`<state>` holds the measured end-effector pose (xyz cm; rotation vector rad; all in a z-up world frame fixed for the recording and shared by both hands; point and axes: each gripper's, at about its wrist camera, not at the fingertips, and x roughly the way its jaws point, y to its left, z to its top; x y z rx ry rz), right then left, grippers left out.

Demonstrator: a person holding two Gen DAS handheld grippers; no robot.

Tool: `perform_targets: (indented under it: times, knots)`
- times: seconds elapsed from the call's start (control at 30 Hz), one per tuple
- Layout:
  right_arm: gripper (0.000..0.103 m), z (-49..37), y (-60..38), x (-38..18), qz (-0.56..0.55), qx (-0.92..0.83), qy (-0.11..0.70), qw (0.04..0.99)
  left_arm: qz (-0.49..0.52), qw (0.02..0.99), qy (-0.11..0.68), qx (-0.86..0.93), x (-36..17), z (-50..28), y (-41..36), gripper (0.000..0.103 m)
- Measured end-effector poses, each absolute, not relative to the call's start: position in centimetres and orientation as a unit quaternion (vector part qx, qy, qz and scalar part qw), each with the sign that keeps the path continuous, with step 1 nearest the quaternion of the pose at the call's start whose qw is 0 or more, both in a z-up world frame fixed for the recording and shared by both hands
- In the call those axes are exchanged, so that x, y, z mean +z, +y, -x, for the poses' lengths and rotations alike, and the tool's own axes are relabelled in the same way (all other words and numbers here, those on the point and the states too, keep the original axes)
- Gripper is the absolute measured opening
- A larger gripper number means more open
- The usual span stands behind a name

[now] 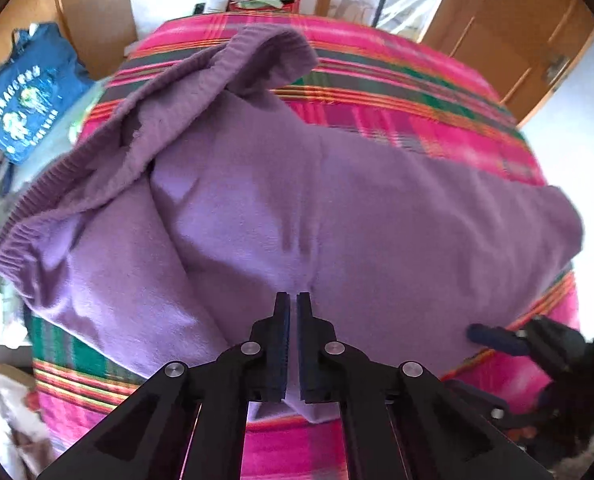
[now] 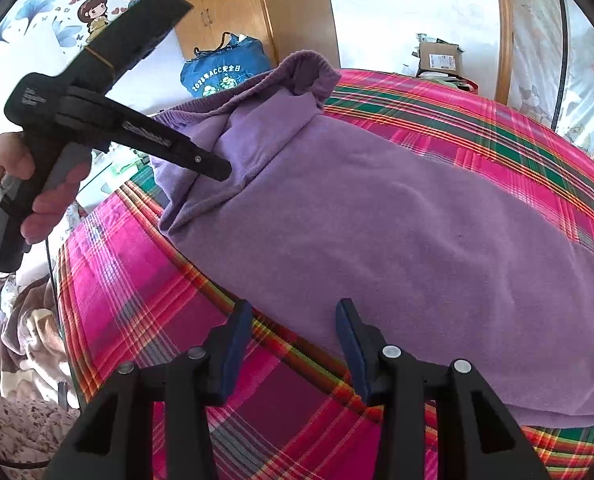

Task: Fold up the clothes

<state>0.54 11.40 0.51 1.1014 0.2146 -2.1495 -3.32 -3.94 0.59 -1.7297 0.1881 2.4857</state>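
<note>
Item: purple sweater on plaid bed, part-folded, held at near edge.
Left tongs pressed together, pinching a fold of the sweater's near hem, likely to lift or carry that edge over. Right tongs spread, holding nothing, poised at the bed's near edge just beside the hem (probably lined up for a second pinch). Ribbed far end lies bunched and turned over toward the bed's far left corner; body lies lengthwise, mostly smooth. Fold incomplete.
</note>
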Motion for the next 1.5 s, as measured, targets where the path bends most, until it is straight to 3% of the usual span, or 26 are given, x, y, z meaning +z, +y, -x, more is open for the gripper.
perform_targets:
  times: [0.1, 0.17, 0.33, 0.53, 0.77, 0.83, 0.9, 0.93, 1.3, 1.5]
  knots:
    - [0.044, -0.6, 11.5, 0.5, -0.426, -0.83, 0.079, 0.352, 0.567, 0.067, 0.062, 0.819, 0.9, 2.5, -3.6, 0.016]
    - [0.044, -0.6, 11.5, 0.4, -0.426, -0.83, 0.077, 0.352, 0.565, 0.075, 0.063, 0.819, 1.2, 2.0, -3.3, 0.029]
    - [0.044, -0.6, 11.4, 0.4, -0.427, -0.83, 0.072, 0.351, 0.559, 0.033, 0.129, 0.818, 0.0, 1.7, -2.2, 0.03]
    - [0.044, -0.6, 11.4, 0.4, -0.427, -0.831, 0.071, 0.35, 0.567, 0.031, 0.109, 0.816, -0.1, 2.1, -2.7, 0.032]
    - [0.045, -0.6, 11.2, 0.4, -0.426, -0.831, 0.069, 0.351, 0.554, 0.024, 0.158, 0.817, -0.1, 1.9, -1.4, 0.036]
    - [0.045, -0.7, 11.1, 0.4, -0.427, -0.831, 0.069, 0.35, 0.557, 0.029, 0.147, 0.817, 0.0, 2.3, -1.7, 0.034]
    - [0.045, -0.7, 11.1, 0.5, -0.427, -0.831, 0.07, 0.35, 0.562, 0.038, 0.127, 0.816, 0.2, 2.5, -2.1, 0.01]
    - [0.045, -0.7, 11.0, 0.5, -0.427, -0.831, 0.07, 0.35, 0.564, 0.043, 0.117, 0.816, 0.3, 2.6, -2.3, 0.005]
    - [0.045, -0.9, 10.8, 1.2, -0.412, -0.835, 0.084, 0.354, 0.512, 0.04, -0.012, 0.858, 6.6, 6.3, -6.0, 0.004]
    - [0.045, -0.3, 9.6, 1.7, -0.379, -0.857, 0.149, 0.315, 0.498, 0.043, -0.051, 0.865, 6.3, 11.5, -8.0, 0.004]
